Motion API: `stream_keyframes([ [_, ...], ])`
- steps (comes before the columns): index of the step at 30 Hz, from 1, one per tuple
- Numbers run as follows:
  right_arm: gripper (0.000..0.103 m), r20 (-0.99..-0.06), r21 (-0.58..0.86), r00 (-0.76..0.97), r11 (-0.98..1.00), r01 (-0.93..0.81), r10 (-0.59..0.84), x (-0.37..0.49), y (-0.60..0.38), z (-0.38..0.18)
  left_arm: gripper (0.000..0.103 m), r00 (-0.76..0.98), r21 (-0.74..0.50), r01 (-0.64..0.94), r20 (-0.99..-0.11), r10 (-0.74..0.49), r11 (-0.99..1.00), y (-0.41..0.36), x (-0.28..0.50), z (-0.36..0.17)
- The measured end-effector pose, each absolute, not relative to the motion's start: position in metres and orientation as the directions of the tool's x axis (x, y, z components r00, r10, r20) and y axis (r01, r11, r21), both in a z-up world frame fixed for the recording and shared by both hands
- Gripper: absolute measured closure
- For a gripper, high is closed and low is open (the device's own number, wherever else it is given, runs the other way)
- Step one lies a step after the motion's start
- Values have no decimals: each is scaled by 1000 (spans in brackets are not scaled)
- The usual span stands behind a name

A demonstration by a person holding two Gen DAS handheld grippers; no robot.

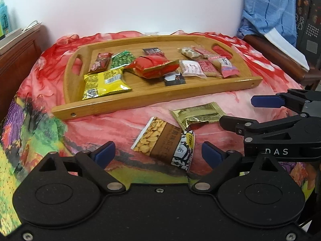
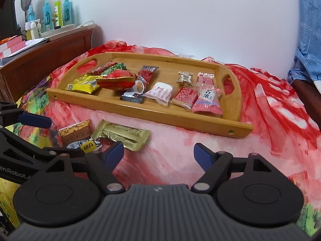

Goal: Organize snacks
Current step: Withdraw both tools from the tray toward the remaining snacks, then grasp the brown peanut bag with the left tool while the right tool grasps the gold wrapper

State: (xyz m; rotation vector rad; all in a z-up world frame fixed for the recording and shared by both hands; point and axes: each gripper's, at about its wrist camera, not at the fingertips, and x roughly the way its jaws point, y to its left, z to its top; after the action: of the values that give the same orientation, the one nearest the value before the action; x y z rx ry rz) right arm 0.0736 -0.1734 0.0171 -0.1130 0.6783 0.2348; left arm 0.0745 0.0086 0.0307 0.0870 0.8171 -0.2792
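Observation:
A bamboo tray (image 1: 156,100) (image 2: 150,116) sits on the flowered cloth and holds several snack packets, among them a yellow one (image 1: 104,84), a red one (image 1: 154,66) and a pink one (image 2: 207,102). Two packets lie on the cloth in front of the tray: a brown peanut packet (image 1: 158,140) (image 2: 76,134) and a gold packet (image 1: 197,114) (image 2: 122,136). My left gripper (image 1: 158,152) (image 2: 50,136) is open, with the peanut packet lying between its fingers, untouched by the pads. My right gripper (image 2: 158,150) (image 1: 240,112) is open over bare cloth, just right of the gold packet.
A dark wooden cabinet (image 2: 50,54) stands at the left with bottles (image 2: 58,12) and papers on top. A blue checked cloth (image 1: 268,10) hangs at the right over more wooden furniture. A white wall rises behind the tray. The two grippers are close side by side.

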Motion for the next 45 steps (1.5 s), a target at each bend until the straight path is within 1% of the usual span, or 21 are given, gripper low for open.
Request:
stream_keyframes([
  [6,17,-635,-11,751,970,-243,181,73,-178,15,21,637,-36,281,-740,-215,959,4,79,25],
  [16,18,-644,-16,747,973,-230,166,74,-179,10,21,646,-19,281,-736,-203,960,1,80,20],
  [21,18,-651,-21,742,973,-231,162,75,-178,7,24,651,-3,297,-731,-204,955,-1,79,18],
  [22,18,-650,-20,743,973,-230,162,75,-178,7,27,655,2,298,-728,-203,955,-2,78,18],
  [23,18,-648,-20,745,973,-228,161,75,-179,7,33,661,9,296,-724,-198,955,-2,77,18],
  [24,18,-644,-19,748,974,-227,162,75,-179,7,35,667,15,292,-720,-192,956,-2,76,19],
  [25,18,-640,-16,751,974,-225,163,75,-179,7,40,673,17,283,-716,-185,959,-1,74,20],
  [28,18,-635,-19,756,975,-220,158,76,-177,7,43,683,6,263,-707,-182,965,3,73,22],
  [40,17,-615,-1,765,971,-240,189,79,-167,12,42,699,-66,215,-687,-201,974,29,71,39],
  [45,17,-614,7,764,969,-247,199,82,-162,12,40,699,-45,209,-692,-181,977,34,68,38],
])
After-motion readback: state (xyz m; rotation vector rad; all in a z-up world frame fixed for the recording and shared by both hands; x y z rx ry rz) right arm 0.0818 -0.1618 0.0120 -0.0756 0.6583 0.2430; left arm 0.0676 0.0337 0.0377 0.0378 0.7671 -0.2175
